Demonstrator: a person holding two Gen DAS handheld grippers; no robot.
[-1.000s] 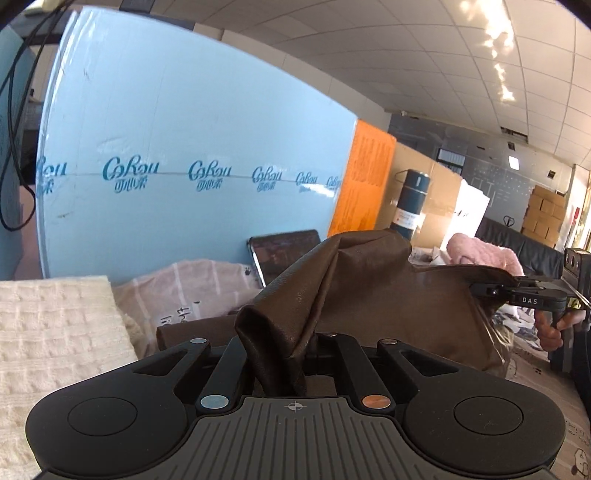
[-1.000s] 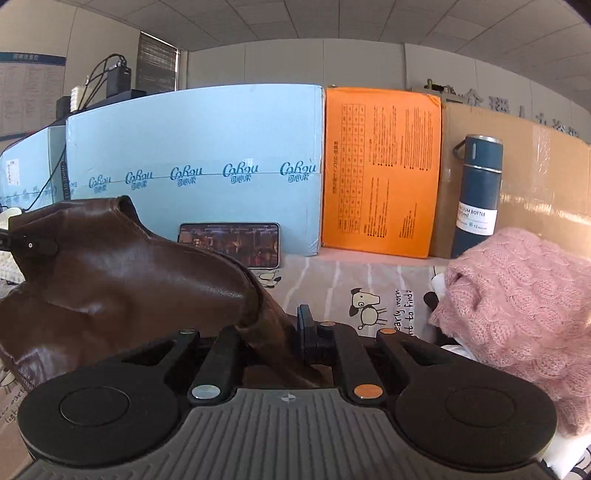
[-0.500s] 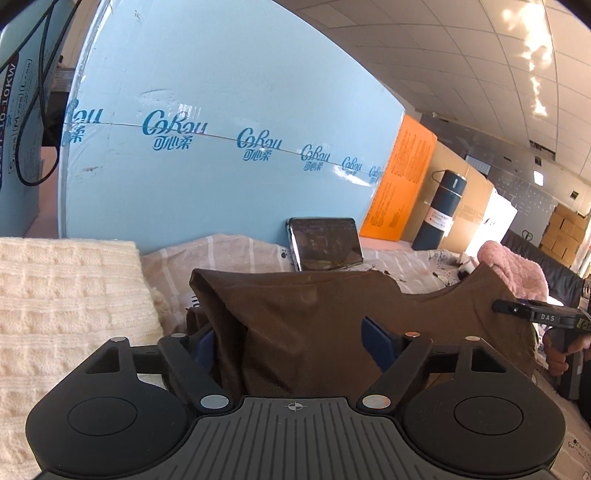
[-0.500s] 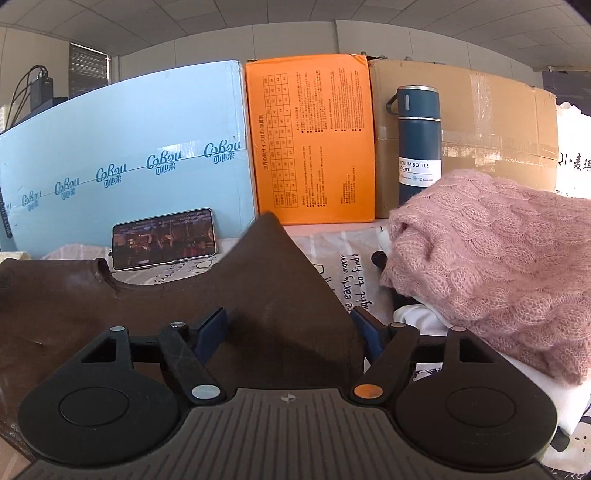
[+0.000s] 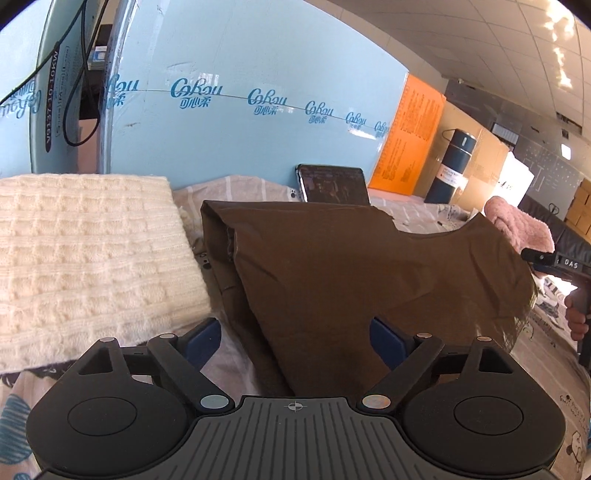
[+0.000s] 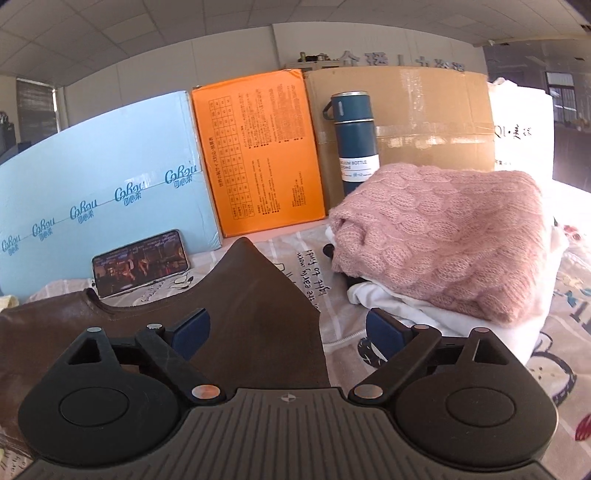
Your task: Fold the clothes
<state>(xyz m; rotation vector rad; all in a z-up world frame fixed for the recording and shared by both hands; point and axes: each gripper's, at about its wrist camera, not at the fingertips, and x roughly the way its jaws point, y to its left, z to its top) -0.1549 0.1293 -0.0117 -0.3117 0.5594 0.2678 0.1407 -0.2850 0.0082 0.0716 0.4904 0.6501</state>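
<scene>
Both pairs of jaws are spreading wider. The left gripper (image 5: 295, 336) has the brown, smooth-fabric garment (image 5: 369, 266) lying between its blue pads without being pinched; the right gripper (image 6: 286, 328) likewise straddles a pointed corner of the same garment (image 6: 255, 295), with its pads clear of the cloth.

The garment lies spread on a bed-like surface covered by a pale printed sheet with cartoon dogs and handwriting (image 6: 369, 354). In the left wrist view a folded cream cable-knit sweater (image 5: 85, 251) sits at 9 o'clock, just beside the brown cloth, and the right gripper's black body, gripped by a person's hand (image 5: 576, 314), shows at 3 o'clock.

In the right wrist view a folded pink chunky-knit sweater (image 6: 443, 236) rests on white clothing (image 6: 424, 310) at 2 o'clock. A smartphone with a lit screen (image 6: 140, 262) leans at 10 o'clock against a light-blue printed carton (image 6: 103, 177). Beside that stand an orange printed box (image 6: 258, 155), a brown taped cardboard box (image 6: 424, 110) and a dark-blue vacuum bottle (image 6: 354, 140) at 12 o'clock. Overhead is a white tiled ceiling (image 6: 147, 33).
</scene>
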